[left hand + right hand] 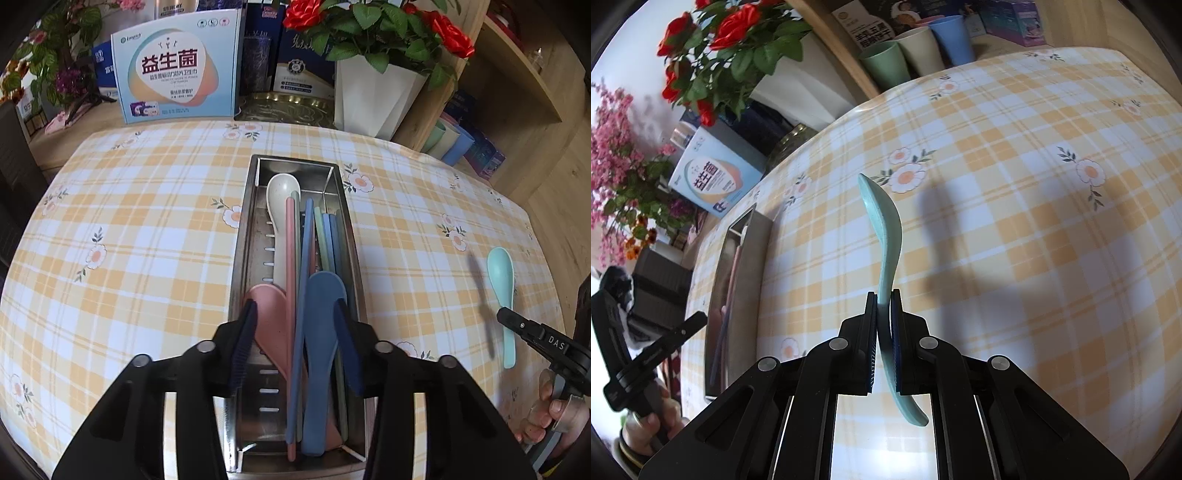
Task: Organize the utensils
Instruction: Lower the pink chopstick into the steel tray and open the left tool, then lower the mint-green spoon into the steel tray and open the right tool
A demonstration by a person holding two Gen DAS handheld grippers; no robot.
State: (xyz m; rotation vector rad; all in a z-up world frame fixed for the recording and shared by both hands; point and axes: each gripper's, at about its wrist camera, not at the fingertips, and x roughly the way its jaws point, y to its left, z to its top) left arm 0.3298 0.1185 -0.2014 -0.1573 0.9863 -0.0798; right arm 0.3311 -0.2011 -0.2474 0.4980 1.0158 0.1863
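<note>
A steel utensil tray (246, 236) lies lengthwise on the checked tablecloth. In it lie a white spoon (279, 206), a pink spoon (269, 321), a blue spoon (321, 332) and several coloured chopsticks (325, 236). My left gripper (295, 325) is open just above the tray's near half, its fingers either side of the pink and blue spoon bowls. My right gripper (883, 306) is shut on the handle of a teal spoon (886, 229), held above the cloth to the right of the tray. The teal spoon also shows in the left wrist view (502, 288). The tray also shows in the right wrist view (738, 295).
A blue-and-white product box (173, 66), a white pot of red roses (373, 88), pink flowers (617, 166) and dark boxes stand along the table's far edge. Three cups (916, 44) sit on a wooden shelf at the right. The other hand's gripper (646, 362) shows at the left.
</note>
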